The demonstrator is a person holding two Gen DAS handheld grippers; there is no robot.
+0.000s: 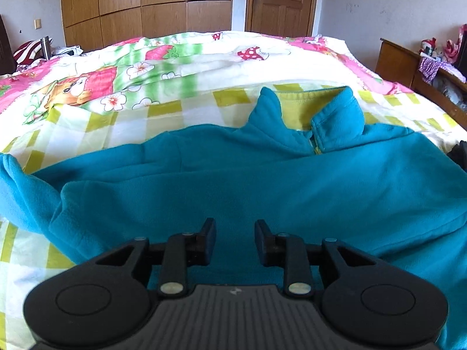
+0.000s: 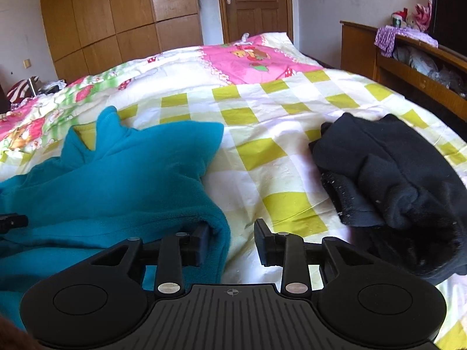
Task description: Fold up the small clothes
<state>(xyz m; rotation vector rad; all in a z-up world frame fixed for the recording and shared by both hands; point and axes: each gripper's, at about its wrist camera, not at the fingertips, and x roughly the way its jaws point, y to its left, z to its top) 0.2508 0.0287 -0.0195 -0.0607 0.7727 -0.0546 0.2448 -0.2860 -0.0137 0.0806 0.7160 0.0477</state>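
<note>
Fleece is spreading out ahead of us: the teal jacket (image 1: 233,175) is lying front-up on the checked bedsheet (image 1: 87,128), collar (image 1: 335,116) pointing to the far side and a sleeve (image 1: 20,186) trailing off to the near left. We are holding the left tongs (image 1: 235,240) just above the jacket's near body, parted by a moderate gap with nothing between them. We are bringing the right tongs (image 2: 232,243) to the jacket's right-hand edge (image 2: 216,233), likewise parted and empty; the left finger is sitting against or just under that fleece edge, the right finger over bare sheet (whether any cloth is actually between them, we cannot tell for sure).

We are judging this to be the start of a fold, with the garment not yet squared. To do it well, we are aiming to pinch the edge itself, both layers together, rather than a bunch of the top layer, since thick fleece is likely to slip out of a shallow bite. The left tongs want a matching hold on the same side or hem, so that the panel lifts evenly and folds over on a straight line toward the zip.

A dark garment (image 2: 394,175) is lying crumpled near on the right, apart from the jacket; we are keeping the fold away from it so the two do not tangle.
</note>
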